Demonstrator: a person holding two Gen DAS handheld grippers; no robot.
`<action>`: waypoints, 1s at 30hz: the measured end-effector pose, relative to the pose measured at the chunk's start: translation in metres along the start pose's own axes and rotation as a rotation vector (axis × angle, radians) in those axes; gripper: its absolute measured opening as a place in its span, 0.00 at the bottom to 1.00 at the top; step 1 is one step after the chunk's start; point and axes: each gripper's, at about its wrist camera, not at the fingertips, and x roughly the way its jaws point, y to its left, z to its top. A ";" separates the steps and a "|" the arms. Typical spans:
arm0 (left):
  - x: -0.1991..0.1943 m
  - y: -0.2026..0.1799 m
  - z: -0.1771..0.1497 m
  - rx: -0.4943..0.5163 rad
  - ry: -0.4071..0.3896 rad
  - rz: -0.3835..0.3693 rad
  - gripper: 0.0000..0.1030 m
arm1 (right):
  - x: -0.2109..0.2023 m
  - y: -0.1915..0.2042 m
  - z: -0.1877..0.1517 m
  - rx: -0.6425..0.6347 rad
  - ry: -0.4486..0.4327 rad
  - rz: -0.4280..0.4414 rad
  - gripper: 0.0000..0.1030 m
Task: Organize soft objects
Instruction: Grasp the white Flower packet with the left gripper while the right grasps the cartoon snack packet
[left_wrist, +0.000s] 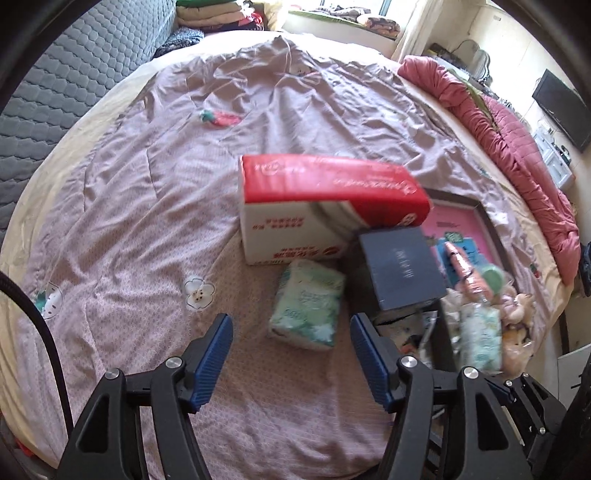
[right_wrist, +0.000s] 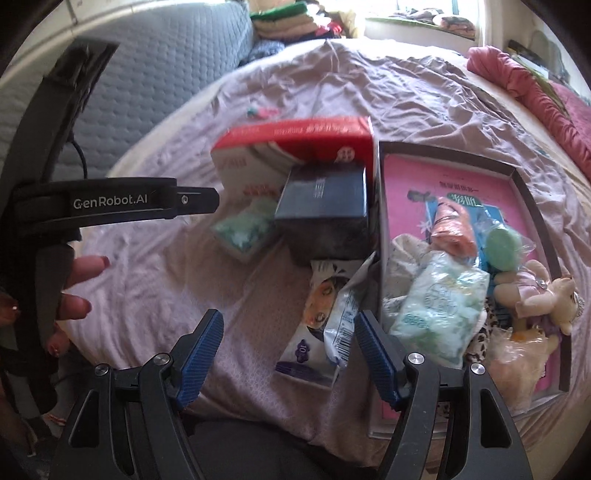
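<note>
1. On the bed (left_wrist: 147, 229), seen from the left wrist, one green tissue pack (left_wrist: 306, 304) lies loose on the mauve quilt, just ahead of the left gripper (left_wrist: 291, 360). Its fingers (left_wrist: 212, 360) stand wide apart with nothing between them.
2. Behind that pack stands one red-and-white carton (left_wrist: 317, 206), and one dark blue box (left_wrist: 402, 269) leans against its right end.
3. To the right lies one shallow tray (left_wrist: 491, 229) with a pink floor. A second green tissue pack (left_wrist: 480, 336), a pink bottle-shaped item (left_wrist: 465, 269), a green round piece (left_wrist: 493, 278) and a plush toy (left_wrist: 517, 310) are heaped in it; blur hides the finer details.
4. One rolled red quilt (left_wrist: 517, 140) runs along the far right edge of the bed.
5. From the right wrist, the right gripper (right_wrist: 290, 360) hangs with its fingers (right_wrist: 199, 354) wide and empty, above one printed sachet (right_wrist: 325, 325) that lies on the quilt beside the tray wall (right_wrist: 378, 206).
6. The count is the same here: two green tissue packs, one loose (right_wrist: 243, 232) left of the dark box (right_wrist: 325, 214), one in the tray (right_wrist: 436, 314); one carton (right_wrist: 295, 147); one plush toy (right_wrist: 546, 299).
7. At the left edge, the left gripper's black body (right_wrist: 110, 206) and a person's hand (right_wrist: 70, 291) on its handle block part of the bed.
</note>
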 end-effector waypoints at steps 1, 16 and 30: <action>0.004 0.001 -0.001 0.005 0.007 -0.003 0.65 | 0.006 -0.001 0.001 -0.001 0.010 -0.012 0.73; 0.054 0.000 -0.002 0.071 0.079 -0.015 0.67 | 0.075 0.005 0.008 -0.029 0.153 -0.183 0.66; 0.081 -0.010 -0.001 0.083 0.111 -0.071 0.57 | 0.063 -0.008 0.009 -0.018 0.090 -0.075 0.40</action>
